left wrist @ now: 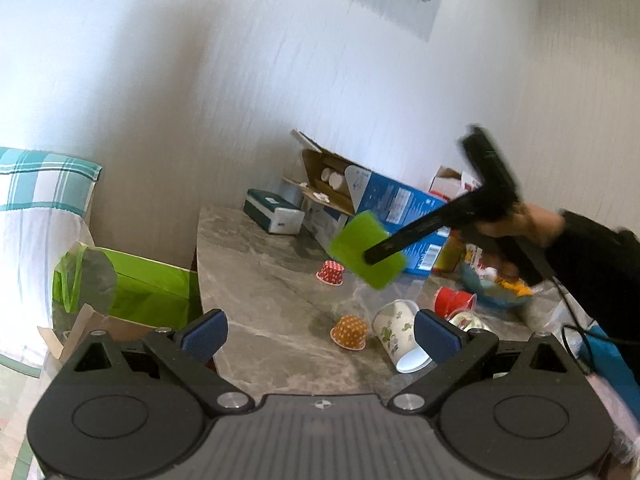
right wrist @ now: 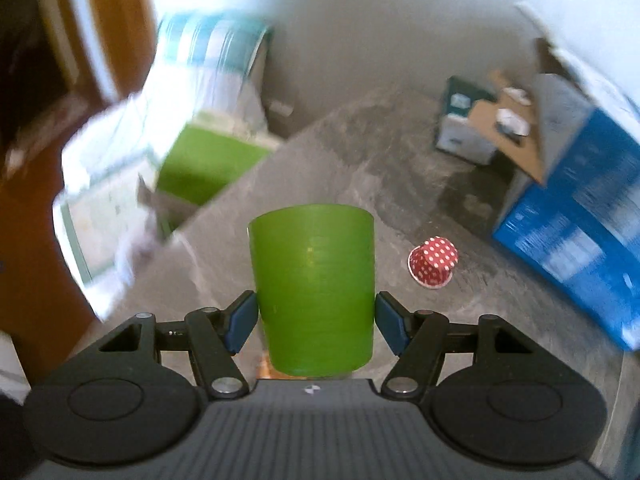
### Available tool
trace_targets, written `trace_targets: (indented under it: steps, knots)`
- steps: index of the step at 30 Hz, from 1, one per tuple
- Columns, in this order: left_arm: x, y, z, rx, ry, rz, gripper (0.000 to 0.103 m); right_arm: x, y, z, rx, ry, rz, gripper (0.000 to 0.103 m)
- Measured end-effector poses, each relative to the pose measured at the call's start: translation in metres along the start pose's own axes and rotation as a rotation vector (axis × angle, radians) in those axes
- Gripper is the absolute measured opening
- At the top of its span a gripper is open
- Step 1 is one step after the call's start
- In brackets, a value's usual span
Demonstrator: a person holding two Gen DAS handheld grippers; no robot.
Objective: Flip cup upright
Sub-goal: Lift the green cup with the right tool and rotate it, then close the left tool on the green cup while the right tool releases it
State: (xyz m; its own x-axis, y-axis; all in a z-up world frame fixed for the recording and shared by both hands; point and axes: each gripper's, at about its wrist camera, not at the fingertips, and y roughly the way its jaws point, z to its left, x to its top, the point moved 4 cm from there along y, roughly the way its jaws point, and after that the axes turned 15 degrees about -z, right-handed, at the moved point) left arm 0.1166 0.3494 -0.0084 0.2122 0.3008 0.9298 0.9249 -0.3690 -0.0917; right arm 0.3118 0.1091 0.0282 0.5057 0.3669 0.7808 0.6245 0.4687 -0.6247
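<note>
The green cup (right wrist: 314,292) is clamped between the blue pads (right wrist: 242,322) of the right gripper (right wrist: 316,322) and is held in the air above the grey table (right wrist: 360,152); in the left wrist view it is seen tilted. Beyond it, a red dotted cupcake liner (right wrist: 433,267) lies on the table, with a blue box (right wrist: 580,232) farther right. The left gripper (left wrist: 320,334) is spread wide with nothing between its pads. Just past it, an orange dotted liner (left wrist: 350,332) and a tipped paper cup (left wrist: 398,340) are seen.
</note>
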Motion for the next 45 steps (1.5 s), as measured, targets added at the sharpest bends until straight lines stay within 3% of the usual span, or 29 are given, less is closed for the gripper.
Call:
trace_targets:
  steps: [5,8,12,18,25,29,36,40,45]
  knots:
    - [-0.002,-0.014,0.004,-0.037,-0.030,0.017,0.101,-0.040,-0.069,0.009,-0.086,0.302,-0.109,0.066]
    - [-0.004,-0.023,0.006,-0.084,-0.053,0.046,0.101,-0.088,-0.092,0.021,-0.153,0.465,-0.100,0.066]
    - [-0.009,-0.034,0.011,-0.123,-0.107,0.115,0.101,-0.143,-0.097,0.036,-0.222,0.671,-0.081,0.066]
    - [-0.021,-0.035,0.018,-0.118,-0.092,0.243,0.101,-0.176,-0.089,0.054,-0.262,0.891,-0.089,0.066]
    - [-0.025,-0.020,0.015,-0.182,-0.183,0.325,0.101,-0.187,-0.083,0.080,-0.315,0.969,-0.122,0.066]
    - [-0.029,-0.017,0.004,-0.195,-0.171,0.353,0.101,-0.193,-0.081,0.080,-0.334,0.981,-0.129,0.066]
    - [-0.034,-0.006,-0.007,-0.157,-0.199,0.408,0.101,-0.198,-0.082,0.082,-0.293,0.962,-0.148,0.068]
    - [-0.039,0.019,-0.019,-0.126,-0.228,0.522,0.101,-0.207,-0.083,0.083,-0.259,0.955,-0.172,0.076]
    - [-0.052,0.053,-0.040,-0.064,-0.230,0.606,0.101,-0.211,-0.095,0.089,-0.210,0.898,-0.234,0.085]
